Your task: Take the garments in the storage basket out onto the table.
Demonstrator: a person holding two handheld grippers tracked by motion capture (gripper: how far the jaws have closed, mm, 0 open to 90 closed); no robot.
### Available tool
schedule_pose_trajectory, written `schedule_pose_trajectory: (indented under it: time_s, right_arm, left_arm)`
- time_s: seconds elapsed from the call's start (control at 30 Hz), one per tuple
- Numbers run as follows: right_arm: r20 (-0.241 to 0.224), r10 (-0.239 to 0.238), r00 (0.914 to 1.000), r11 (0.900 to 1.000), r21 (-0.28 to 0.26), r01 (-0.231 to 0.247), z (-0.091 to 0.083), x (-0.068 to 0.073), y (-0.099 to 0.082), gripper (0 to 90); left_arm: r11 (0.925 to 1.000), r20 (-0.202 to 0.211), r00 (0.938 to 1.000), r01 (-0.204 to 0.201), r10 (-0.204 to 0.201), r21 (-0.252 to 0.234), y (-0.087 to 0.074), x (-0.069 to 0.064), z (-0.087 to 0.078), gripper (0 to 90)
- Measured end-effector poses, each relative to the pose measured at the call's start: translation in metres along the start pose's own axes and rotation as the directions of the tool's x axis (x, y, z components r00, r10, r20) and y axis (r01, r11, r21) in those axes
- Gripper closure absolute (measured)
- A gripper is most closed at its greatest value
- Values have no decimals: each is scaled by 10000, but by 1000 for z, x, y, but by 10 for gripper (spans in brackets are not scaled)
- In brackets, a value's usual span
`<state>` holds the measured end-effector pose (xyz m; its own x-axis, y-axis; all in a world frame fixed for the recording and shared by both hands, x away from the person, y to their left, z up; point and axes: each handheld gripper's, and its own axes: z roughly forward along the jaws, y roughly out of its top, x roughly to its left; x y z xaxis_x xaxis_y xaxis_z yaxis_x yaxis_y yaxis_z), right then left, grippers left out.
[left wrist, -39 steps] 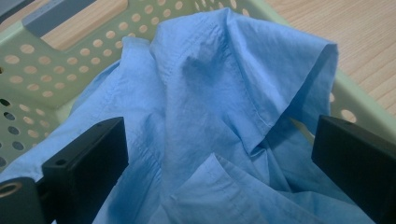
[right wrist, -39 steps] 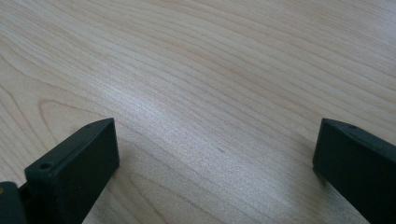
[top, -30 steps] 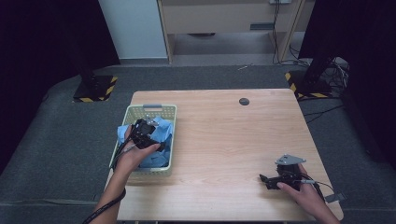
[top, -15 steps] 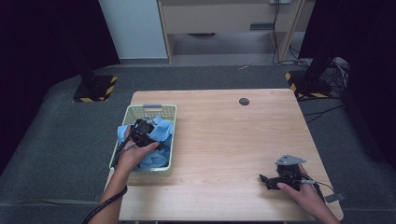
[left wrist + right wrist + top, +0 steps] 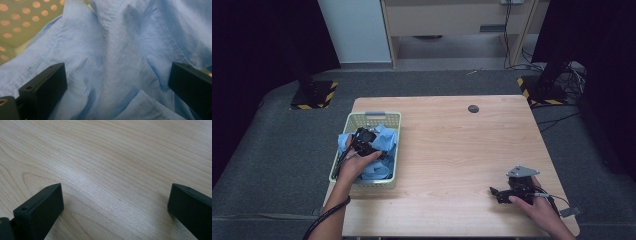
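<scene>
A crumpled light blue shirt (image 5: 382, 142) fills the pale green perforated basket (image 5: 383, 116) at the table's left side. My left gripper (image 5: 368, 141) is down in the basket on top of the cloth. In the left gripper view the left gripper (image 5: 117, 82) is open, its jaws wide apart, with folds and a seam of the blue shirt (image 5: 120, 50) between and beyond them and the basket wall (image 5: 22, 20) at upper left. My right gripper (image 5: 498, 194) rests near the table's front right corner. The right gripper (image 5: 115, 202) is open over bare wood.
A small dark round disc (image 5: 473, 108) lies near the far edge of the wooden table (image 5: 462, 150). Past the table are grey carpet, black stands with yellow-striped bases (image 5: 312, 97), cables and a wooden cabinet.
The left hand and gripper have shifted slightly inside the basket on the shirt. The right gripper has stayed where it was.
</scene>
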<state>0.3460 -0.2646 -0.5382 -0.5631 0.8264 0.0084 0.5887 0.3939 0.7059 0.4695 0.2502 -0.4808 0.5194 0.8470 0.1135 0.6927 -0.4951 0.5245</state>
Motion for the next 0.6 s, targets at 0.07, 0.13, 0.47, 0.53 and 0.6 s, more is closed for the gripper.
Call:
schedule_pose_trajectory:
  time_s: [0.07, 0.13, 0.47, 0.53, 0.6]
  right_arm:
    - [0, -1, 10000, 10000, 1, 1, 0, 0, 0, 5]
    - [0, 1, 10000, 10000, 0, -1, 0, 0, 0, 5]
    - [6, 1, 10000, 10000, 6, -1, 0, 0, 0, 5]
    - [4, -3, 10000, 10000, -2, 3, 0, 0, 0, 5]
    - [5, -1, 10000, 10000, 4, 1, 0, 0, 0, 5]
  left_arm:
    - [10000, 87, 9999, 72, -72, 5, -1, 1, 3, 9]
    - [9998, 194, 9997, 163, -164, 78, -2, 3, 6, 8]
    - [9982, 410, 9975, 561, -570, 227, -14, 12, 17, 1]
    - [9985, 437, 9980, 448, -462, 319, -15, 11, 20, 0]
    - [9978, 527, 9971, 523, -544, 401, -16, 10, 23, 0]
